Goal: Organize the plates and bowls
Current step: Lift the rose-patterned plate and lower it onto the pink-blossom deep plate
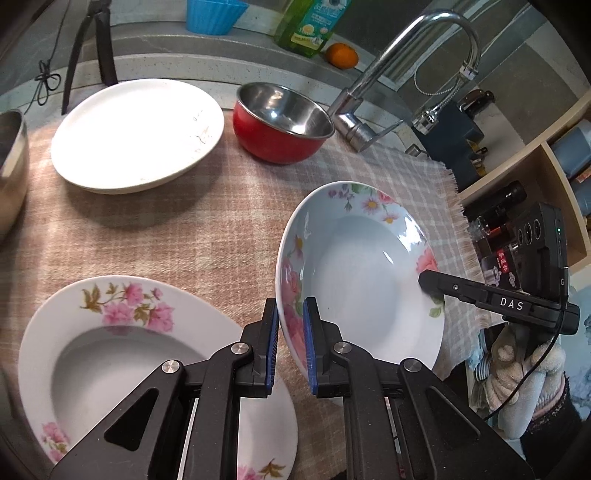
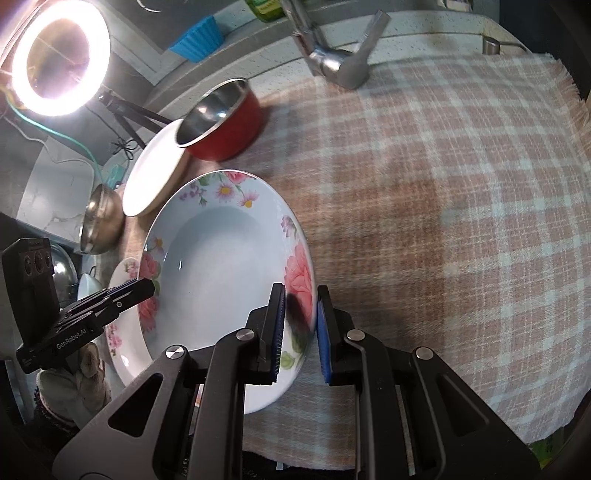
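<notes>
A floral deep plate (image 1: 354,273) is held tilted above the checked cloth (image 1: 207,229) by both grippers. My left gripper (image 1: 290,314) is shut on its left rim. My right gripper (image 2: 300,310) is shut on its right rim; its finger also shows in the left wrist view (image 1: 480,291). The same plate shows in the right wrist view (image 2: 218,273). A second pink-flowered plate (image 1: 110,350) lies on the cloth at the lower left, beside the left gripper. A plain white plate (image 1: 136,133) and a red steel-lined bowl (image 1: 282,122) stand at the back.
A steel bowl (image 1: 11,166) stands at the left edge. A tap (image 1: 391,74), a blue cup (image 1: 212,14), a soap bottle (image 1: 310,26) and an orange (image 1: 341,55) stand behind. A ring light (image 2: 59,55) on a tripod shines at the left. Shelves (image 1: 535,177) are on the right.
</notes>
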The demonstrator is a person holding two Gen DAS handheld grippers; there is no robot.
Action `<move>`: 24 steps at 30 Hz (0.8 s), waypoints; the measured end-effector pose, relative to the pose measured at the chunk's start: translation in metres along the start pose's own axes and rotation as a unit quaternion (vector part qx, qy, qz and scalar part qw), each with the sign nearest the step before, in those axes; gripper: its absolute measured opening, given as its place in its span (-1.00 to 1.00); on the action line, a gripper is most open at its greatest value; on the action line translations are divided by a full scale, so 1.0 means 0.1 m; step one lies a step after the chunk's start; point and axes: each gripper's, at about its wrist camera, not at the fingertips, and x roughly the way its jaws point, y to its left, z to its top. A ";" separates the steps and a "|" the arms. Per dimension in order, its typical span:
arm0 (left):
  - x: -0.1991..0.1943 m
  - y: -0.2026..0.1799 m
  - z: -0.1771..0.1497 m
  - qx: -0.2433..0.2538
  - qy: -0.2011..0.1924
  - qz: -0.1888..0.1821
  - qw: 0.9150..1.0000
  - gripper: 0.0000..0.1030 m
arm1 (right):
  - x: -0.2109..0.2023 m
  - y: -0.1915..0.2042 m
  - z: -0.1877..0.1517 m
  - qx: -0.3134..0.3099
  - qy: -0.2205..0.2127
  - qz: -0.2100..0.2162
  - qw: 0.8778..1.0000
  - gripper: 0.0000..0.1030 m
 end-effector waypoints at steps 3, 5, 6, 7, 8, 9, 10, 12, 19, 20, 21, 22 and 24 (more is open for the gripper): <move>-0.12 0.06 -0.03 -0.005 -0.008 0.000 1.000 -0.78 | -0.04 0.14 -0.02 -0.008 -0.001 0.006 1.000 -0.68; -0.21 0.12 -0.05 -0.011 -0.012 0.001 1.000 -0.78 | -0.04 0.25 -0.03 -0.014 -0.001 0.010 1.000 -0.68; -0.25 0.16 -0.07 -0.013 -0.014 0.002 1.000 -0.78 | -0.04 0.30 -0.04 -0.017 0.000 0.012 1.000 -0.68; -0.30 0.20 -0.10 -0.018 -0.018 0.003 1.000 -0.78 | -0.03 0.36 -0.05 -0.022 0.002 0.015 1.000 -0.68; -0.34 0.23 -0.12 -0.022 -0.020 0.003 1.000 -0.78 | -0.02 0.41 -0.05 -0.026 0.003 0.017 1.000 -0.68; -0.39 0.28 -0.14 -0.026 -0.022 0.004 0.999 -0.78 | -0.01 0.47 -0.06 -0.031 0.005 0.019 0.999 -0.68; -0.43 0.32 -0.17 -0.029 -0.024 0.006 0.999 -0.78 | 0.00 0.54 -0.07 -0.036 0.007 0.021 0.999 -0.68; -0.51 0.42 -0.24 -0.040 -0.029 0.010 0.999 -0.78 | 0.04 0.67 -0.11 -0.046 0.013 0.026 0.999 -0.68; -0.74 0.74 -0.46 -0.068 -0.035 0.026 0.997 -0.78 | 0.29 1.09 -0.26 -0.075 0.041 0.038 0.996 -0.68; -0.77 0.79 -0.49 -0.072 -0.035 0.029 0.996 -0.78 | 0.32 1.14 -0.29 -0.079 0.045 0.039 0.995 -0.68; -0.79 0.82 -0.52 -0.075 -0.035 0.031 0.996 -0.78 | 0.35 1.18 -0.31 -0.083 0.049 0.039 0.995 -0.68; -0.81 0.86 -0.55 -0.079 -0.035 0.032 0.996 -0.78 | 0.38 1.23 -0.33 -0.087 0.052 0.039 0.994 -0.68; -0.85 0.94 -0.59 -0.084 -0.035 0.035 0.995 -0.78 | 0.46 1.34 -0.38 -0.092 0.059 0.039 0.993 -0.68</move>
